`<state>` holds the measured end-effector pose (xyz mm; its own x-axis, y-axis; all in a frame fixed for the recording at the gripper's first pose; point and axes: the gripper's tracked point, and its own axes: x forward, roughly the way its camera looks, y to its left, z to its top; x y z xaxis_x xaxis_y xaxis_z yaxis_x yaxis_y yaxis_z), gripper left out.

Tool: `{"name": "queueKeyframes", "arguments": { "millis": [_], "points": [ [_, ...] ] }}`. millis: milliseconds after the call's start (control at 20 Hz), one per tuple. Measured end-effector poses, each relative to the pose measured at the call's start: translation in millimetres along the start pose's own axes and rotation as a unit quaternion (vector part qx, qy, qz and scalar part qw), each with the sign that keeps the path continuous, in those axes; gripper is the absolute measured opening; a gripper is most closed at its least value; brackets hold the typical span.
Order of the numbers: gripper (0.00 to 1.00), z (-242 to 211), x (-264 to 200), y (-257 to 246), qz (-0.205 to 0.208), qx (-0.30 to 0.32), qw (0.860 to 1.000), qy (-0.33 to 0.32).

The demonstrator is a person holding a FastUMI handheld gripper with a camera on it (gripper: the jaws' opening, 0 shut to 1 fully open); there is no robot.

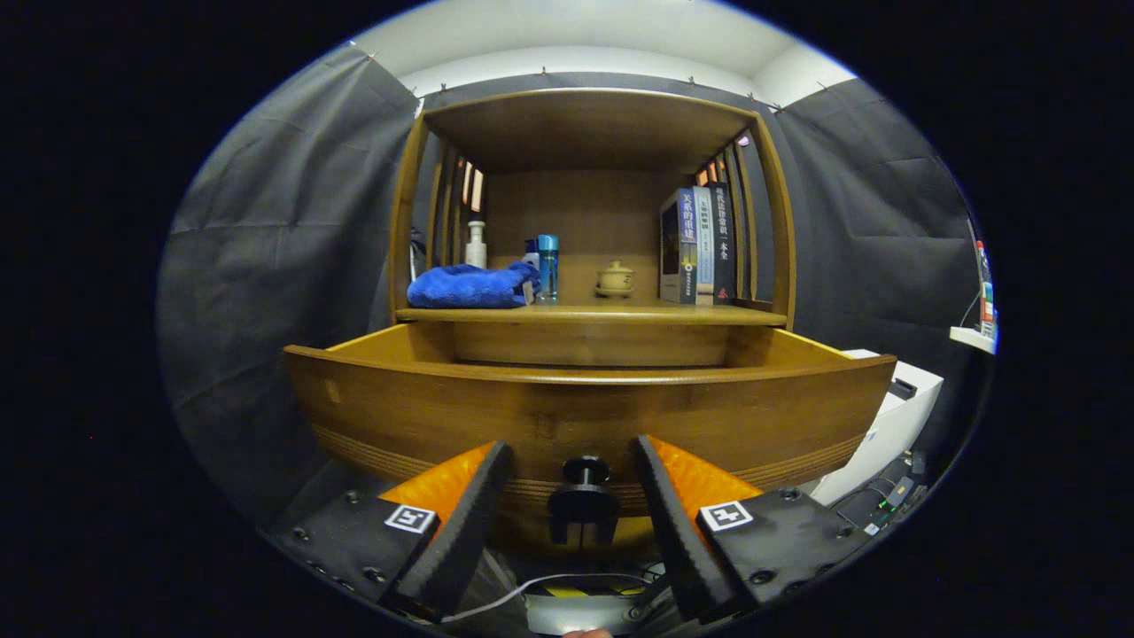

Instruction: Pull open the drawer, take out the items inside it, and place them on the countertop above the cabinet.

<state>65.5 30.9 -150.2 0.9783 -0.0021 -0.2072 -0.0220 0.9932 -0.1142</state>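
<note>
Drawer (pixel 585 416) of the wooden cabinet stands pulled out toward the camera, its curved front panel directly ahead of the gripper (pixel 571 456), whose two fingers are spread wide with nothing held between them. The drawer's dark round knob (pixel 585 471) sits in the gap between the fingertips, touched by neither finger; a clear space shows on each side of it. Below the knob a dark bracket-like part (pixel 582 514) is seen between the fingers, and a thin white cable (pixel 532 589) runs across beneath them. The drawer's side walls run back to the cabinet body, and its interior is hidden behind the front panel, so its contents cannot be told. Above the drawer lies the countertop (pixel 589 314), a wooden shelf surface enclosed by slatted sides and a wooden top. On the countertop's left part rests a crumpled blue cloth (pixel 471 286), with a white bottle (pixel 476 245) standing behind it. Just beside the cloth's right end stands a blue bottle (pixel 547 266). Near the middle, set apart from the bottles, sits a small tan lidded pot (pixel 615 280). On the right part a row of upright books (pixel 697 245) stands against the slatted side. Grey cloth (pixel 283 239) hangs behind and on both sides of the cabinet. To the right of the drawer, lower down, stands a white box-shaped unit (pixel 895 416).
</note>
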Motion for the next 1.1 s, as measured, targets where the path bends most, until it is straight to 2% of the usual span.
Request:
{"name": "queueKeyframes", "arguments": {
  "millis": [150,300,450,500,600,700,850,1100],
  "points": [
    [0.96,83.4,-8.8,1.9,0.021,0.008,0.998,-0.06],
    [0.97,181.0,16.6,5.8,0.051,-0.006,0.994,-0.097],
    [0.97,214.1,81.2,-7.3,0.034,-0.064,0.995,-0.067],
    [0.97,205.2,104.1,-5.9,0.039,-0.073,0.996,-0.035],
    [0.97,164.6,144.6,4.9,0.058,-0.046,0.996,0.057],
    [0.97,113.8,176.0,2.9,0.055,-0.019,0.987,0.15],
    [0.97,47.5,193.1,-4.1,0.038,-0.02,0.959,0.279],
    [0.97,-14.6,185.1,-16.1,0.019,-0.024,0.913,0.408]
  ]
}}
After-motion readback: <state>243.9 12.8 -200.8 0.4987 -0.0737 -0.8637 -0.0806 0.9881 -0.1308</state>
